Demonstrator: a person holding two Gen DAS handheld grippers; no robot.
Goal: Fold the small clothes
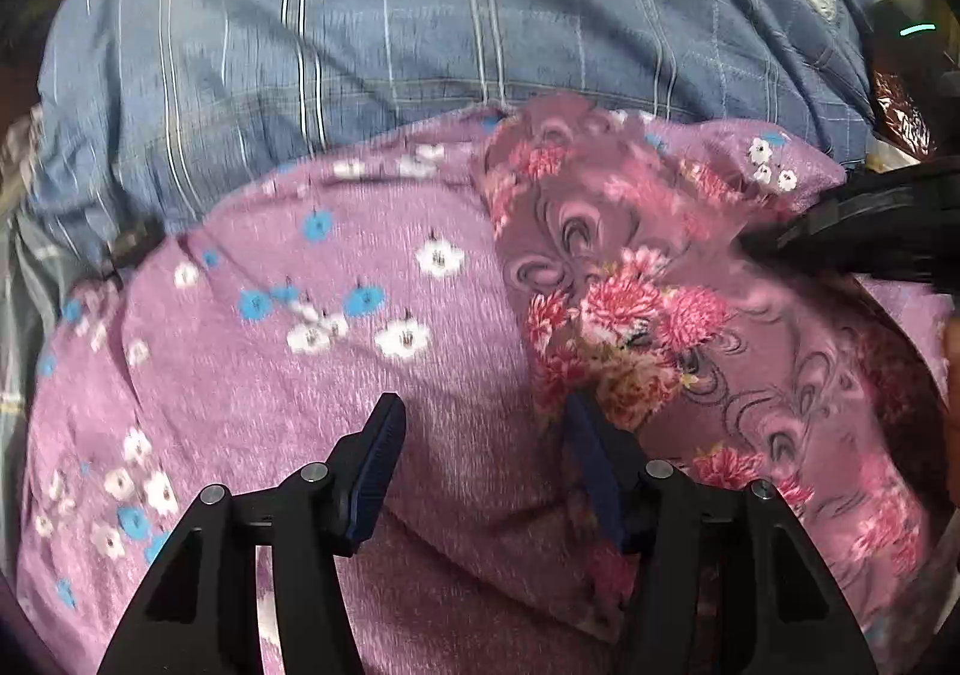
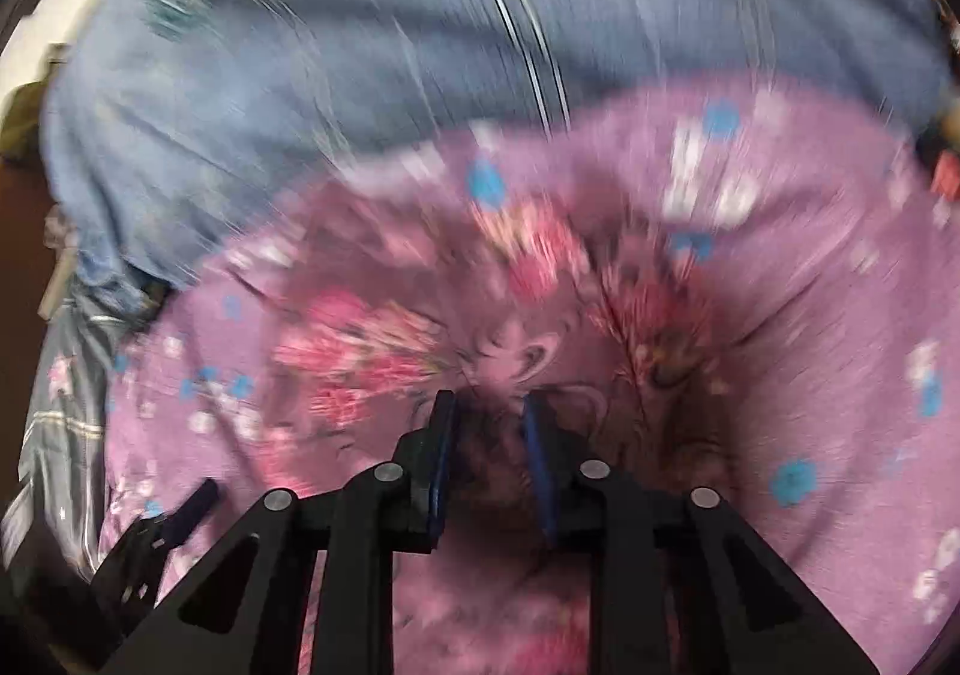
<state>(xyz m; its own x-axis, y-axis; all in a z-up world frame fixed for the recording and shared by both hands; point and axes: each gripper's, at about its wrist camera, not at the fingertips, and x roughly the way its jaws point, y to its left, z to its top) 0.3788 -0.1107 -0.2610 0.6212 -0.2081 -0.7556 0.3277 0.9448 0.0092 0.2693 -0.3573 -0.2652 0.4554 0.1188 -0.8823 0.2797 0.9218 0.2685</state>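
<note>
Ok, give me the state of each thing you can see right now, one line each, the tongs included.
Left tongs: open, hovering over the cloth, nothing gripped.
Right tongs: narrow gap, tips down at the dark floral cloth; grip unclear through the blur.
Purple flowered cloth: spread out, rumpled.
Dark floral cloth: lying crumpled on the purple one, not folded yet.
Blue striped sheet: spread underneath, wrinkled.

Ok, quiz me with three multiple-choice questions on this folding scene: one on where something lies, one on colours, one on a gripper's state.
1. The mauve pink-flowered cloth lies: A on the lilac garment; B in a basket; C on a chair.
2. The lilac garment's small flowers are: A yellow and green; B white and blue; C red and black.
3. The left gripper is: A shut on cloth; B out of view; C open.
Answers: A, it overlaps the lilac fabric; B, both colours show; C, its pads stand wide apart.
</note>
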